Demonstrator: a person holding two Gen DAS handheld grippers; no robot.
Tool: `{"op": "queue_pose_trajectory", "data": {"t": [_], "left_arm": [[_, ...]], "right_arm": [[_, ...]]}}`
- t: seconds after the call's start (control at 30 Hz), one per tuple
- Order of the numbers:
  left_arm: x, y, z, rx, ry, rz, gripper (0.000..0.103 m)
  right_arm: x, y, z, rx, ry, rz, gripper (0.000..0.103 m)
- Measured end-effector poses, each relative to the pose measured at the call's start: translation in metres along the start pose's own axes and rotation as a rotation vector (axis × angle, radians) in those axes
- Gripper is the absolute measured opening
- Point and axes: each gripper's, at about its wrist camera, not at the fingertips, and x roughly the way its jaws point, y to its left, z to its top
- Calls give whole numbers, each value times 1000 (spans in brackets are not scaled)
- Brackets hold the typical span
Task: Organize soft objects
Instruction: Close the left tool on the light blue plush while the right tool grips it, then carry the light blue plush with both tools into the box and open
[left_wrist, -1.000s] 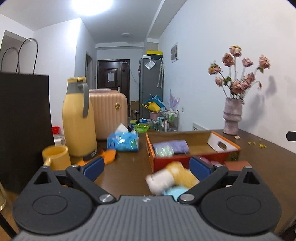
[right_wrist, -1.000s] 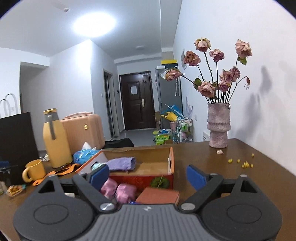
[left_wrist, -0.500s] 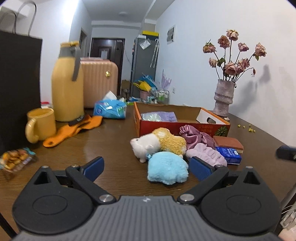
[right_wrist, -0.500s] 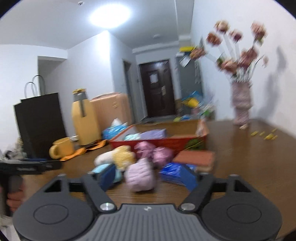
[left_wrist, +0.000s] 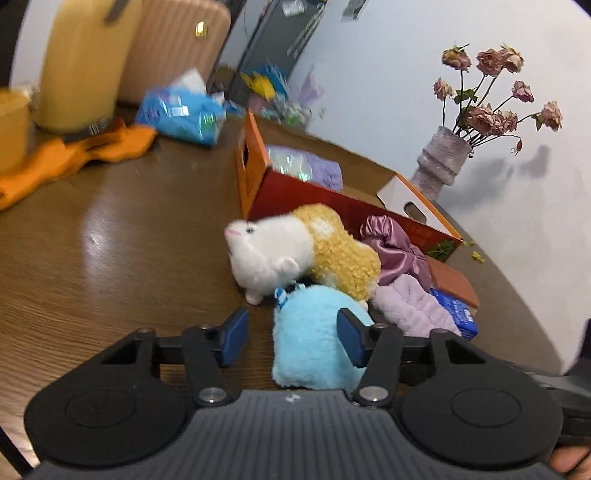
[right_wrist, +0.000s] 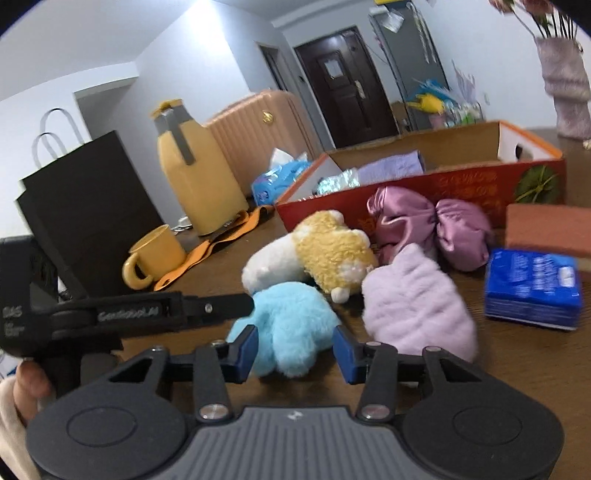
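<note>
Blue plush toy (left_wrist: 314, 332) w/ both grippers closing in, most soft stuff not yet boxed
Fluffy blue toy lies on the wood table (left_wrist: 129, 240) at the near edge of the pile, in front of the cardboard box (right_wrist: 443, 181). Left gripper (left_wrist: 291, 336): jaws closing, toy partly between them, right pad looks against the fur, left pad has a gap, so no grip yet. Right gripper (right_wrist: 295, 349): jaws closing too, toy's near end between them, pads about at the fur; can't tell if they press. Done so far, judging by the box: only a purple cloth (right_wrist: 391, 168) and a shiny packet (right_wrist: 338, 182) inside. Left outside: blue toy, white-and-yellow plush (right_wrist: 314, 254), pale purple fluffy piece (right_wrist: 417, 306), pink satin bundle (right_wrist: 428, 225). Blue tissue pack (right_wrist: 532, 288) and brown block (right_wrist: 546, 229) sit just beside the pile. Prob early in the job
</note>
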Motion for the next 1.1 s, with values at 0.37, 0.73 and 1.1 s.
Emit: {"op": "queue_pose_trajectory", "data": {"t": [0.37, 0.73, 1.1], "left_arm": [[-11, -6, -21, -80, 92, -112, 30], [-28, -36, -49, -44, 95, -130, 36], [-19, -32, -48, -64, 87, -109, 31]], "right_arm": [[2, 3, -8, -53, 58, -29, 21], [-69, -31, -32, 57, 10, -7, 41], [-23, -42, -27, 243, 29, 72, 32]]}}
